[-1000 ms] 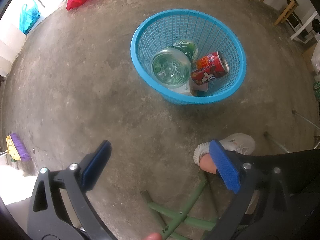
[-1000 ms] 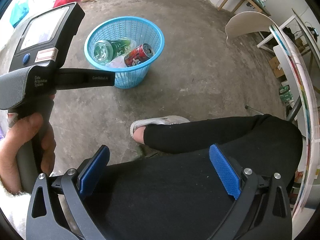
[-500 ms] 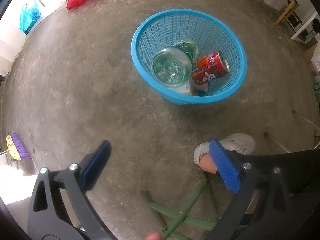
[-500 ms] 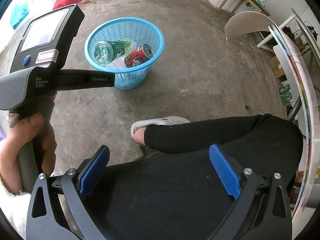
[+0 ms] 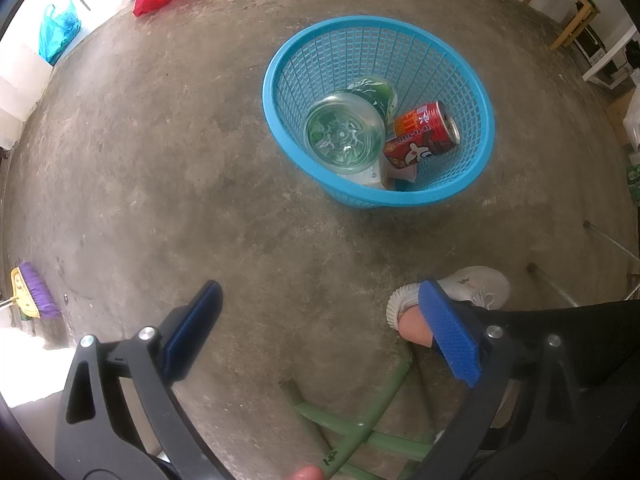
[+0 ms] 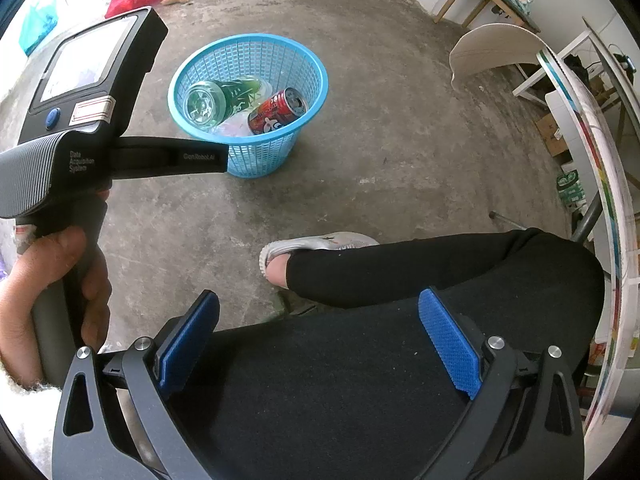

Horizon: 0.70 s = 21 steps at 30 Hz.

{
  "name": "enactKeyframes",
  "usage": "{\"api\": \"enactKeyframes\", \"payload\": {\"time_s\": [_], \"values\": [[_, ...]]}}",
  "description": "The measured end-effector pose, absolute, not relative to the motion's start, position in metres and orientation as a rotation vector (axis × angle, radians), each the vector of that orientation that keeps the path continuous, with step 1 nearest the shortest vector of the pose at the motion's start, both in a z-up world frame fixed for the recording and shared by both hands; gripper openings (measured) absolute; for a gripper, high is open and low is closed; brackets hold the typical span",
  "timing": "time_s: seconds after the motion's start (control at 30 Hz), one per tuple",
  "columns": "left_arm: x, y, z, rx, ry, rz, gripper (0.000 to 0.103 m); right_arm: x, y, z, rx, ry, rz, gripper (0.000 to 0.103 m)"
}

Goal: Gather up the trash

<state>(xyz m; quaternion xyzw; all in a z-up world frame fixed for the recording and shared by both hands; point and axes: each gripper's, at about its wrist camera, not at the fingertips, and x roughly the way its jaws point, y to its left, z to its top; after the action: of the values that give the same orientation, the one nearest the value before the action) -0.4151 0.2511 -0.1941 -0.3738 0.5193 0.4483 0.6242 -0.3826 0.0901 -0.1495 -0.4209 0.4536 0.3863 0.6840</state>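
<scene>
Blue mesh basket (image 5: 472, 92) on concrete floor, 1 o'clock of left gripper (image 5: 320, 334); holds green bottle (image 5: 344, 136), red can (image 5: 422, 134). Both grippers' fingers spread, empty; right gripper (image 6: 320, 338) over lap.

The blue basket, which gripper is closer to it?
Left. The left gripper hovers over bare floor short of the blue basket; the right gripper sits farther back above the person's lap.
</scene>
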Motion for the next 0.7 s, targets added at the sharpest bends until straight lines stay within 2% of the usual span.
{"api": "enactKeyframes", "payload": {"time_s": [0.7], "values": [[-0.4157,0.2511,-0.1946,-0.860,1.194,1.028,0.094,-0.3833,0.0906,-0.1498,-0.944,1.017,0.865,0.097]]}}
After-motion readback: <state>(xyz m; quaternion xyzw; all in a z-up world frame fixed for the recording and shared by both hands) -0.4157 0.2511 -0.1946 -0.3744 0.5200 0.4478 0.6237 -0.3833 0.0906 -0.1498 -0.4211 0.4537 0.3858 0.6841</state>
